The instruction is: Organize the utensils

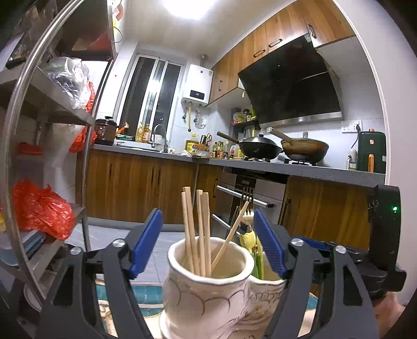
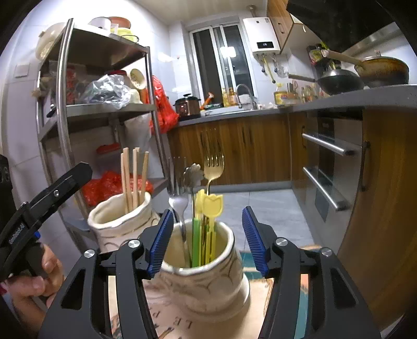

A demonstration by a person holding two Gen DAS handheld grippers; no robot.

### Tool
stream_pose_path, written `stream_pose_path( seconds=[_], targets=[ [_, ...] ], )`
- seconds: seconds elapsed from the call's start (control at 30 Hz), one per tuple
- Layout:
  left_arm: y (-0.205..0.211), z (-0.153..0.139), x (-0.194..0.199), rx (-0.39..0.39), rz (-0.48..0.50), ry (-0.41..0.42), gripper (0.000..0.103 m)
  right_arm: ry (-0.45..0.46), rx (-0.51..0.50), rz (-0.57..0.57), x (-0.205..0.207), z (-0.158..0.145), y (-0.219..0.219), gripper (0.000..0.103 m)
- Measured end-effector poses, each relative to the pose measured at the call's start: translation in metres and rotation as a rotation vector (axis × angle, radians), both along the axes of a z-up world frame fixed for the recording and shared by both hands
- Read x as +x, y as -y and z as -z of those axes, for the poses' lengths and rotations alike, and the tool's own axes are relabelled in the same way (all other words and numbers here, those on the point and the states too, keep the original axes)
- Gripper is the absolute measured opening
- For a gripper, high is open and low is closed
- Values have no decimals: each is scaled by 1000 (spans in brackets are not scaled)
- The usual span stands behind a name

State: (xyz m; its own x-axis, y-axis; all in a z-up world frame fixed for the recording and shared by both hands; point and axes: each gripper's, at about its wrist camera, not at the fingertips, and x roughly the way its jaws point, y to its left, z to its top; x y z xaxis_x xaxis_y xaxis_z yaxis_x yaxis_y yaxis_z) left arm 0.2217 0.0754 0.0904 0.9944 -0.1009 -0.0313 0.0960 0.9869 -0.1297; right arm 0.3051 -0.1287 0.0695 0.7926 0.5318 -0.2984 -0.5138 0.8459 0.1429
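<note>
I see both feeds sharp and brightly lit by a blown-out ceiling lamp point(image 1: 182, 7), its glare reflected in the window point(image 2: 227, 51), with fisheye bending and black corners.

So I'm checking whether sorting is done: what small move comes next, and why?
Probably back both open claws away: the wooden chopsticks already stand in one cream ceramic holder, the forks in the other, and neither claw holds anything.

Cream ceramic jar point(image 2: 208, 281) with gold scalloped lines; pale wooden chopsticks point(image 1: 194, 232); yellow tulip-shaped handle point(image 2: 212, 206) (green ones beside); gold fork point(image 2: 213, 167); blue ribbed pads point(image 2: 161, 245).
</note>
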Motion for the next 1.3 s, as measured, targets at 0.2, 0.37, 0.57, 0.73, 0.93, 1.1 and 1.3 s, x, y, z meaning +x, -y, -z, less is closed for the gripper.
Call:
stream_pose_path(
  seconds=[0.2, 0.37, 0.57, 0.73, 0.93, 1.1, 1.3],
  targets=[
    [1, 1, -21, 17, -19, -17, 93, -13, 17, -1, -15, -1, 12, 72],
    [1, 9, -48, 22, -56, -48, 97, -26, 26, 5, -29, 4, 23, 80],
    [6, 21, -65, 42, -100, -84, 97, -3, -1, 27, -51, 14, 32, 89],
    [13, 31, -76, 55, -114, -109, 97, -9, -11, 37, -63, 21, 38, 92],
    [26, 42, -77, 81, -121, -148, 97, -11, -27, 47, -74, 30, 41, 93],
    [40, 46, -77, 127, -126, -152, 97, 15, -44, 50, -78, 33, 39, 93],
    [40, 44, -82, 121, -148, -144, 98, 25, -62, 41, -80, 33, 34, 93]
  ],
)
